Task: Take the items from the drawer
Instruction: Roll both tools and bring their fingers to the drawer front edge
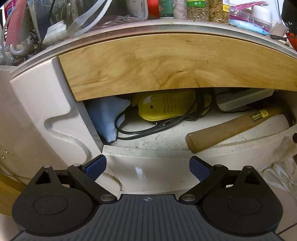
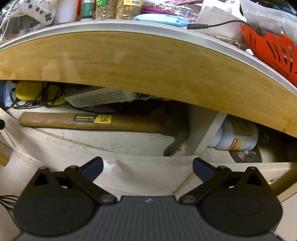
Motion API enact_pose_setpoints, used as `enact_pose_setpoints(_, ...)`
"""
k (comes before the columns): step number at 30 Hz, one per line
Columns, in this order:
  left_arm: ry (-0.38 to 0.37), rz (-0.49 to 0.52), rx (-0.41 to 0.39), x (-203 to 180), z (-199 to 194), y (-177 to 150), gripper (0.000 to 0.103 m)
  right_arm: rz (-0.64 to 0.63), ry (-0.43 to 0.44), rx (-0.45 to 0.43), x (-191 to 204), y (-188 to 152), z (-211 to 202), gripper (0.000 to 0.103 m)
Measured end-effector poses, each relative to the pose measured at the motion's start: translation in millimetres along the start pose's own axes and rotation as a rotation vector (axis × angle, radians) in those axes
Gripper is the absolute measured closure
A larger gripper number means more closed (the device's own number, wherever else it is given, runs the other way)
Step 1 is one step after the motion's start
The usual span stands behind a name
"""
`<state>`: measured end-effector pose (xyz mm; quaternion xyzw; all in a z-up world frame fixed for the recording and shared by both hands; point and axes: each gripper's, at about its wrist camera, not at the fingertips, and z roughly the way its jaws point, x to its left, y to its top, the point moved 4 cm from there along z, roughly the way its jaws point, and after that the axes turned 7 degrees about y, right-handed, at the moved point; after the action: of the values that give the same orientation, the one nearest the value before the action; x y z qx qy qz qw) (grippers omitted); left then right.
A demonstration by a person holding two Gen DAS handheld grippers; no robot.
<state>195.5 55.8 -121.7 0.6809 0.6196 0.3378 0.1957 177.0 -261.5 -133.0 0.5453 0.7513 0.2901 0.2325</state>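
Observation:
The white drawer (image 1: 148, 170) stands pulled open under a wooden panel (image 1: 167, 64). Inside lie a hammer with a wooden handle (image 1: 232, 128), a yellow device (image 1: 167, 105) wrapped in black cord, a blue cloth (image 1: 105, 118) and a white vented box (image 1: 243, 100). In the right wrist view the hammer (image 2: 89, 120) lies crosswise, head to the right, with the white box (image 2: 100, 97) and yellow device (image 2: 27, 90) behind. My left gripper (image 1: 148, 169) is open and empty at the drawer's front edge. My right gripper (image 2: 148, 167) is open and empty in front of the drawer (image 2: 148, 176).
A white divider (image 2: 207, 133) separates a compartment holding a tipped white jar (image 2: 237, 135) and a dark disc (image 2: 245, 154). The tabletop above holds jars (image 1: 198, 9), cables and an orange basket (image 2: 272, 46). A white side panel (image 1: 46, 111) stands at left.

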Motion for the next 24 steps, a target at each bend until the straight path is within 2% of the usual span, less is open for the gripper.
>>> enact_pose_setpoints(9, 0.011, 0.099, -0.027, -3.0, -1.8, -3.4, 0.004, -0.048, -0.01, 0.006, 1.8, 0.3, 6.4, 0.0)
enact_pose_setpoints(10, 0.009, 0.108, -0.029, -2.8, -2.3, -3.4, 0.004, -0.063, -0.014, 0.012, -8.6, 4.9, 13.0, 0.0)
enact_pose_setpoints(14, 0.006, 0.162, -0.039, -3.5, -4.2, -3.4, 0.004, -0.149, -0.012, 0.016, -4.8, 4.3, 9.4, 0.001)
enact_pose_setpoints(17, 0.008, 0.248, -0.061, -7.0, -6.1, -4.0, 0.004, -0.233, -0.012, 0.02, -2.2, 3.9, 7.3, 0.001)
enact_pose_setpoints(24, 0.033, 0.554, -0.132, -20.2, -8.1, -12.1, 0.004, -0.443, -0.015, 0.027, 4.8, 2.2, 7.4, 0.001)
